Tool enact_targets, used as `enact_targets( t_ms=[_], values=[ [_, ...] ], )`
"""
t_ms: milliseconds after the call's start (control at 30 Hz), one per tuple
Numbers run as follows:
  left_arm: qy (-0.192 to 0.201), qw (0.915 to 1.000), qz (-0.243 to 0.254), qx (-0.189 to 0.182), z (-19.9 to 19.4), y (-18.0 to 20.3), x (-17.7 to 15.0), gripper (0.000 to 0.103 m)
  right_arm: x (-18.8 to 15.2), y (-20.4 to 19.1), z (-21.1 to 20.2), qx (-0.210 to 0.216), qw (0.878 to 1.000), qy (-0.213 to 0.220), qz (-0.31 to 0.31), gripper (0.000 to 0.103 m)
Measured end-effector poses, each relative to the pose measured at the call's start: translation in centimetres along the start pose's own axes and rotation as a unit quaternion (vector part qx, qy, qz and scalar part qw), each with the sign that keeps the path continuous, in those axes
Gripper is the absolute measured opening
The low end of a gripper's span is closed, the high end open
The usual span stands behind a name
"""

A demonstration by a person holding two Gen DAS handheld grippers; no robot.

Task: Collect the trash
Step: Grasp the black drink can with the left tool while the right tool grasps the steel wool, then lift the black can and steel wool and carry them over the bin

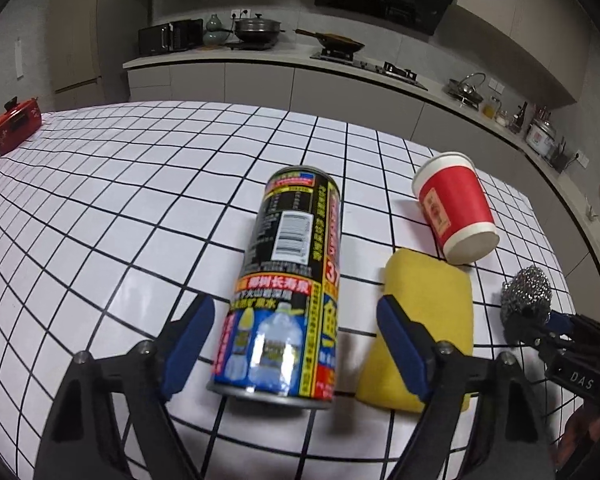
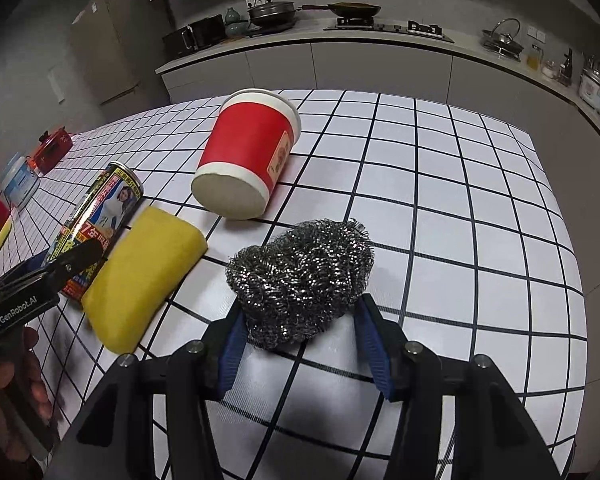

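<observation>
A printed drink can (image 1: 288,280) lies on its side on the checked table (image 1: 100,208). My left gripper (image 1: 296,340) is open, its blue pads on either side of the can's near end, not touching. A yellow sponge (image 1: 424,332) lies just right of the can, and a red paper cup (image 1: 454,210) lies on its side beyond. My right gripper (image 2: 300,340) is shut on a steel wool scrubber (image 2: 300,276), pads pressed to both its sides, at the table surface. The can (image 2: 100,224), sponge (image 2: 144,276) and cup (image 2: 248,156) also show in the right wrist view.
A red pot (image 1: 16,124) and a white container (image 2: 18,184) stand at the table's far left. A kitchen counter (image 1: 260,64) with pans and a stove runs behind the table. My left gripper (image 2: 72,258) shows at the left in the right wrist view.
</observation>
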State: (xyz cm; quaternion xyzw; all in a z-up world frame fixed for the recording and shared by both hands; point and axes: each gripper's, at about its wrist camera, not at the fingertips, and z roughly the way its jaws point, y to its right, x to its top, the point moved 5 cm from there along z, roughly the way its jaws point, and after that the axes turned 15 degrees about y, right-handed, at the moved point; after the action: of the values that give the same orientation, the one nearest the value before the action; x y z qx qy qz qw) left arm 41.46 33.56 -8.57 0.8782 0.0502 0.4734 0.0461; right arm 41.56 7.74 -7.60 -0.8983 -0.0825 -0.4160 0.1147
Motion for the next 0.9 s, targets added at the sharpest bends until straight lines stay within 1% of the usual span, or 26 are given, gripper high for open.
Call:
enact_targets(
  t_ms=[100, 167, 200, 233, 267, 300, 400, 567, 600, 667, 700, 733, 767, 800, 900],
  values=[
    [-0.012, 0.9999, 0.001, -0.002, 0.6, -0.1, -0.3, 0.077, 0.3, 0.1, 0.4, -0.003, 1.0, 0.001, -0.004, 0.056],
    [-0.017, 0.9998, 0.003, 0.0, 0.9, -0.2, -0.4, 0.066, 0.5, 0.2, 0.6, 0.0, 1.0, 0.001, -0.004, 0.056],
    [-0.02, 0.9998, 0.004, 0.002, 1.2, -0.1, -0.5, 0.055, 0.6, 0.1, 0.7, 0.007, 1.0, 0.0, -0.003, 0.056],
    [-0.016, 0.9999, 0.006, 0.0, 1.2, -0.3, -0.4, 0.054, 0.7, 0.0, 0.8, 0.011, 1.0, -0.001, -0.003, 0.047],
    [-0.016, 0.9999, 0.003, -0.003, 1.0, -0.3, -0.5, 0.054, 0.7, 0.0, 0.8, 0.013, 1.0, 0.0, -0.005, 0.043],
    [-0.012, 0.9999, -0.001, -0.007, 0.8, -0.3, -0.5, 0.054, 0.7, -0.1, 0.7, 0.016, 1.0, 0.001, -0.006, 0.024],
    [0.002, 1.0, 0.002, -0.006, -0.3, 0.0, -0.5, 0.054, 0.7, -0.1, 0.2, 0.018, 1.0, 0.007, -0.006, 0.022],
    [0.01, 0.9999, -0.003, -0.008, -1.9, 0.3, -0.8, 0.054, 0.1, 0.0, -0.4, 0.029, 1.0, 0.0, -0.002, 0.022],
    [0.013, 0.9999, -0.006, -0.008, -2.3, 0.2, -0.9, 0.054, 0.0, 0.0, -0.6, 0.03, 1.0, 0.001, -0.001, 0.028],
    [0.014, 0.9998, -0.006, -0.008, -2.6, 0.2, -1.1, 0.054, -0.3, 0.0, -0.9, 0.028, 1.0, -0.003, -0.002, 0.055],
    [0.014, 0.9998, -0.007, -0.008, -2.8, 0.2, -1.2, 0.054, -0.4, 0.0, -1.0, 0.023, 1.0, -0.004, -0.004, 0.085],
    [0.014, 0.9998, -0.008, -0.007, -2.9, 0.1, -1.3, 0.054, -0.2, 0.0, -1.4, 0.019, 1.0, 0.012, -0.006, 0.092],
    [0.015, 0.9998, -0.009, -0.006, -3.0, -0.1, -1.4, 0.054, 0.0, -0.2, -1.5, 0.022, 1.0, 0.02, -0.008, 0.092],
    [0.013, 0.9998, -0.012, -0.005, -3.1, -0.2, -1.4, 0.054, 0.1, -0.2, -1.4, 0.018, 1.0, 0.019, -0.009, 0.092],
    [0.013, 0.9998, -0.017, -0.001, -3.3, -0.5, -1.5, 0.053, 1.0, 0.0, -0.6, 0.0, 1.0, 0.023, -0.004, 0.092]
  ],
)
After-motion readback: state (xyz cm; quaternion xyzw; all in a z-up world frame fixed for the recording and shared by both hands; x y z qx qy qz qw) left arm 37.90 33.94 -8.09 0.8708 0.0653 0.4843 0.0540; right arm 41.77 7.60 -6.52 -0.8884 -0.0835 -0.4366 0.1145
